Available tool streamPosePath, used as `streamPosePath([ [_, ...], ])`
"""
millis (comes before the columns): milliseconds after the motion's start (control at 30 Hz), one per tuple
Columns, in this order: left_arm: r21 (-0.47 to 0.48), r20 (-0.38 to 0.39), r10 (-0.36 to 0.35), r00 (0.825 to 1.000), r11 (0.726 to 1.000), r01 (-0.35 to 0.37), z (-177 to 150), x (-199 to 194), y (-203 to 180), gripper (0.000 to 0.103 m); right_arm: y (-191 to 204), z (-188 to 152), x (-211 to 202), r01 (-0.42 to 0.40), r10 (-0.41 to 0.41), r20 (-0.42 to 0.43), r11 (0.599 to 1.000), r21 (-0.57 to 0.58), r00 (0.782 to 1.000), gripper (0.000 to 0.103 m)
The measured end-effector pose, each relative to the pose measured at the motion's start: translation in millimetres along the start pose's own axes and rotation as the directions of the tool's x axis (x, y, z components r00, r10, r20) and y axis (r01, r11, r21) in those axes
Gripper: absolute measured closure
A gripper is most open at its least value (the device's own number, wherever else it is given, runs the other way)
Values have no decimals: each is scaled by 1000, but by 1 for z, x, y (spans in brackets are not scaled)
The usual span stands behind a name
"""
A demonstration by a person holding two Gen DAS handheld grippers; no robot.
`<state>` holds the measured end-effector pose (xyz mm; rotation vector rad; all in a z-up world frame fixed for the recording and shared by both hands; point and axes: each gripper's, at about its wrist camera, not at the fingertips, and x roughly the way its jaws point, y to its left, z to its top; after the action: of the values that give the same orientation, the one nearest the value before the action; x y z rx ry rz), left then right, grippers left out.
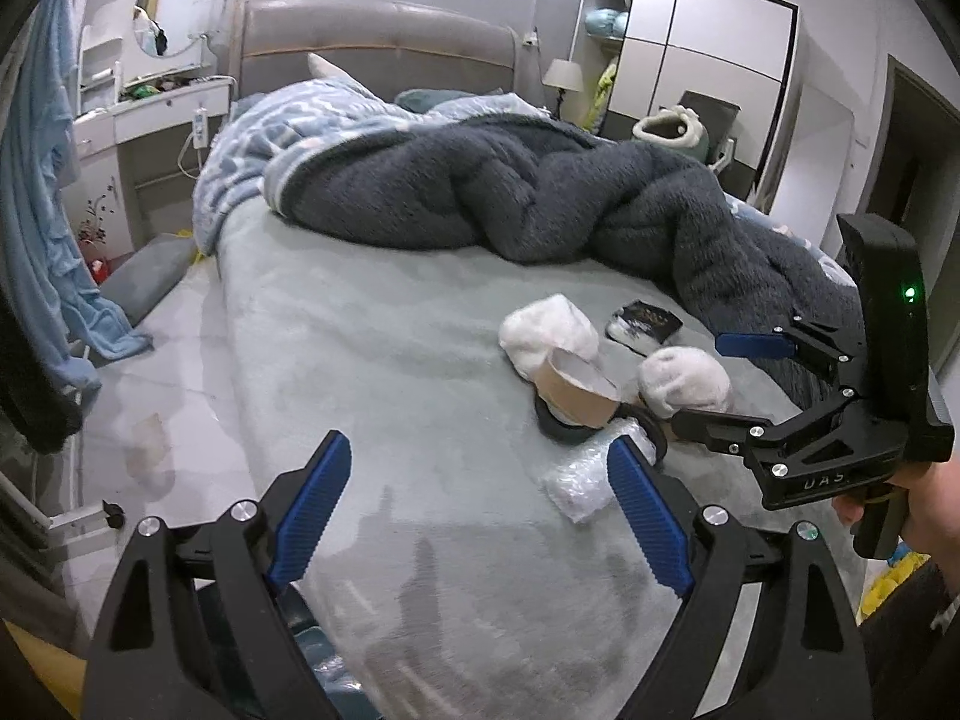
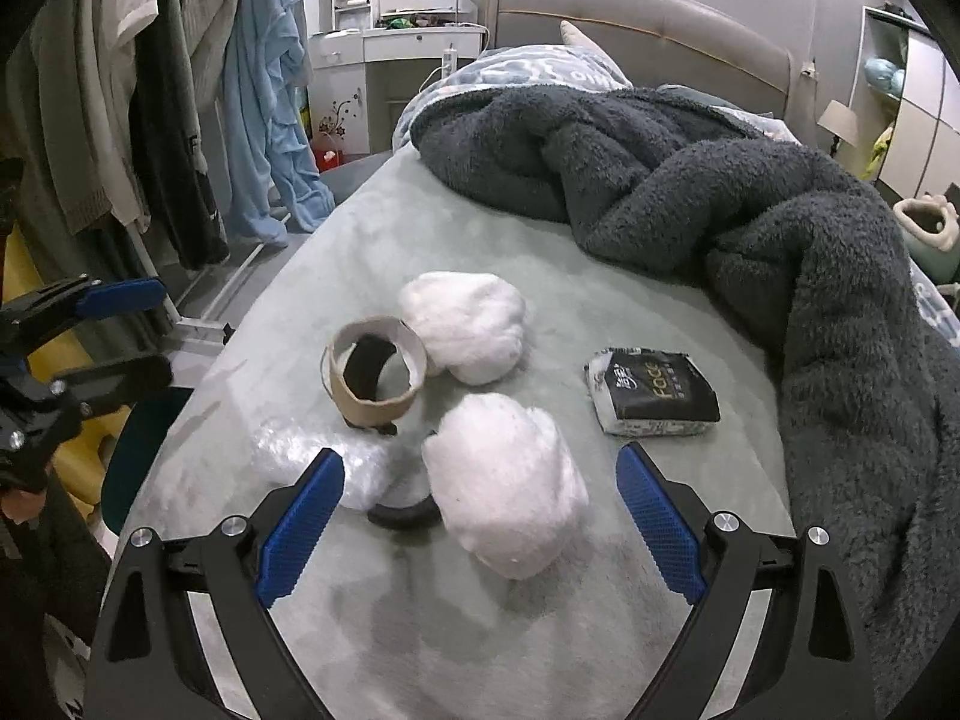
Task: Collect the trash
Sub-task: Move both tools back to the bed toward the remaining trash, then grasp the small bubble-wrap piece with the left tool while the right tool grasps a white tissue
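Note:
On the grey-green bed sheet (image 2: 600, 312) lie a brown cardboard tape core (image 2: 373, 379), a crumpled clear plastic bag (image 2: 312, 461), a black tissue pack (image 2: 654, 393) and fluffy white earmuffs (image 2: 504, 480) with a second pad (image 2: 465, 324) on a black band. My right gripper (image 2: 480, 534) is open and empty, hovering just in front of the near white pad. My left gripper (image 1: 480, 516) is open and empty above the sheet, left of the plastic bag (image 1: 579, 483) and tape core (image 1: 579, 390). The right gripper also shows in the left wrist view (image 1: 714, 381), open.
A dark fluffy blanket (image 2: 750, 204) is heaped across the bed's far half and right side. Clothes hang on a rack (image 2: 150, 120) at the left. A white dressing table (image 1: 150, 108) and a wardrobe (image 1: 690, 60) stand by the walls. A yellow object (image 2: 60, 360) sits left of the bed.

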<state>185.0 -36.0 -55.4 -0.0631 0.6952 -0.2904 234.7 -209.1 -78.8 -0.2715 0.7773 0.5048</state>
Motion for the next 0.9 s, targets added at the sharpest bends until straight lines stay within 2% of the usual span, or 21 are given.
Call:
streamPosePath([
  [267, 13, -33, -49, 998, 999, 49, -5, 21, -16, 13, -16, -10, 5, 6, -5, -24, 999, 33, 1000, 34],
  [433, 35, -54, -69, 996, 997, 71, -8, 32, -29, 13, -24, -15, 4, -23, 24, -24, 999, 49, 999, 50],
  [767, 62, -100, -65, 993, 996, 72, -14, 53, -43, 13, -45, -19, -12, -98, 94, 33, 984, 150, 995, 59],
  [900, 56, -112, -60, 992, 996, 66, -14, 59, -44, 16, -56, -23, -17, -136, 128, 51, 971, 197, 990, 61],
])
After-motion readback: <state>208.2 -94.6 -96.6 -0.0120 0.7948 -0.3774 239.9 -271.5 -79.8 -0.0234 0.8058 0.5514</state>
